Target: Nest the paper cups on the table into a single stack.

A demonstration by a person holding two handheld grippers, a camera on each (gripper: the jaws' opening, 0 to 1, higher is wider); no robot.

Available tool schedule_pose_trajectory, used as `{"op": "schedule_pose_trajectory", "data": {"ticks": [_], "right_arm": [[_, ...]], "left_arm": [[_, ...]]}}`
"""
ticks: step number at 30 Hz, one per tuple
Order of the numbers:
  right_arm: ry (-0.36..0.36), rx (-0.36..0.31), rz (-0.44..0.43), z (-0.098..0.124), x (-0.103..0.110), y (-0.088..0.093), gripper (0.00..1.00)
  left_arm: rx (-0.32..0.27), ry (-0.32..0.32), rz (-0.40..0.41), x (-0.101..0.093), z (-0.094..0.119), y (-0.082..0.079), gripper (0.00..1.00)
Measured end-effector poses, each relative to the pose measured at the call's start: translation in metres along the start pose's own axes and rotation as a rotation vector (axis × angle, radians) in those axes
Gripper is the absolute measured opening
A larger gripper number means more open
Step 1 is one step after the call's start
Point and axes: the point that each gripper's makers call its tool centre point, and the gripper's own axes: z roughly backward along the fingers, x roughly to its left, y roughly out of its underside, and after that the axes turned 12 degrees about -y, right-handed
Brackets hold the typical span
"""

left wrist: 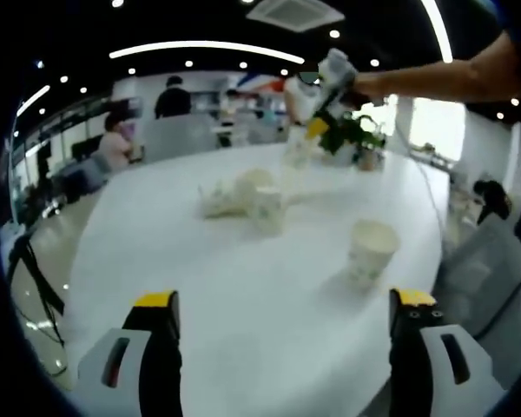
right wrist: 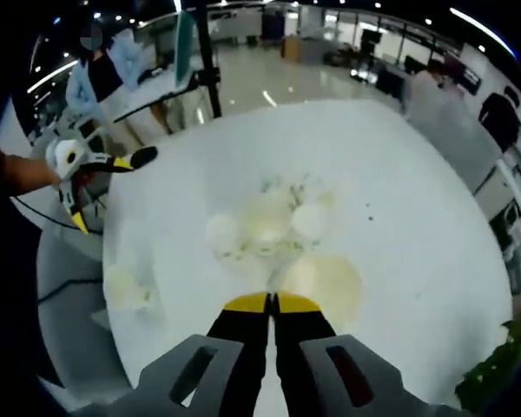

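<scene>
Yellow-tipped jaws of the left gripper (left wrist: 284, 301) rose from the bottom of the left gripper view, spread wide apart with nothing between them but bare white table (left wrist: 243, 295); just beyond the right jaw, slightly inward of it, a single paper cup (left wrist: 370, 250) stood upright on the tabletop, apart from both jaws; farther ahead, near the line between the jaws, another upright cup (left wrist: 268, 211) stood beside a loose cluster of tipped cups (left wrist: 230, 195), too blurred to count; past those, above the far side of the table, the right gripper (left wrist: 317, 113) came in from the right on a person's bare forearm (left wrist: 434, 76), yellow tips pointing down at a pale cup-like shape (left wrist: 297, 149); whether it gripped that shape I could not tell; a potted plant (left wrist: 356, 139) stood just behind it, and seated people (left wrist: 115, 139) showed at the back of the room.

Closest in the right gripper view, the right gripper (right wrist: 272, 303) had its black jaws pressed together, yellow tips touching, and a pale cup rim (right wrist: 330, 282) lay just beyond and to the right of the tips; the blur hid whether the jaws pinched it; ahead of the tips sat the group of cups (right wrist: 265, 221) on the round table (right wrist: 417, 217); well to the left, near the table edge, one lone cup (right wrist: 124, 287) stood apart; beyond it the left gripper (right wrist: 113, 187) hung off the edge, jaws spread.
</scene>
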Motion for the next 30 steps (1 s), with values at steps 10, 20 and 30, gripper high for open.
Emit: {"op": "schedule_pose_trajectory", "data": {"ticks": [10,20,30], "right_arm": [[-0.022,0.217,0.061,0.023,0.019,-0.020,0.00],[0.049,0.309,0.116,0.035,0.019,-0.032,0.00],[0.086,0.355,0.145,0.031,0.022,-0.029,0.00]], "left_arm": [[0.028,-0.038,-0.001,0.010,0.006,0.002,0.98],[0.000,-0.049,0.015,0.018,0.015,-0.006,0.98],[0.019,-0.053,0.043,0.019,0.016,-0.002,0.98]]}}
